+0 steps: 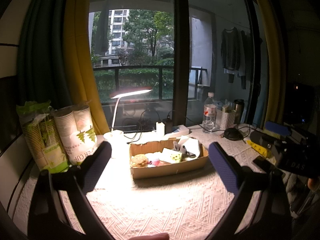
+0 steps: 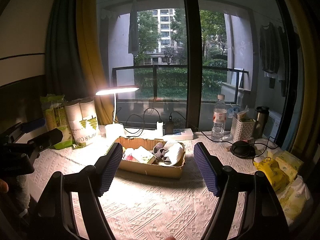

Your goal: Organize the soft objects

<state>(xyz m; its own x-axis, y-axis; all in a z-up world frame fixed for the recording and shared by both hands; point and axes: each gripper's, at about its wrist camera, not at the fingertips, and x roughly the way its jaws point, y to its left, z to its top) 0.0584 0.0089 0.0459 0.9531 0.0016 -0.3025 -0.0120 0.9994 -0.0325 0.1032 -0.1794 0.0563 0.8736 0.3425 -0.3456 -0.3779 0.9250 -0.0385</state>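
Note:
A shallow cardboard box [image 1: 170, 169] [image 2: 152, 169] sits on the white textured tablecloth under the lamp. It holds soft things: a brown burger-shaped toy [image 1: 139, 160], a pink toy [image 1: 155, 161], a yellow-green sponge block with a face [image 1: 176, 157] [image 2: 147, 158], a grey sock [image 1: 183, 149] [image 2: 161, 152] and a white cloth [image 1: 193, 146] [image 2: 177, 153]. My left gripper [image 1: 160, 152] is open and empty, in front of the box. My right gripper [image 2: 158, 154] is open and empty, also in front of the box.
Paper cup sleeves [image 1: 78, 132] [image 2: 85, 120] stand at the left. A lit desk lamp [image 2: 117, 91], power strip [image 2: 180, 135], water bottle [image 2: 219, 118], white basket [image 2: 241, 129], thermos [image 2: 262, 118] and black round object [image 2: 241, 149] line the back. Yellow packets [image 2: 278, 170] lie at the right.

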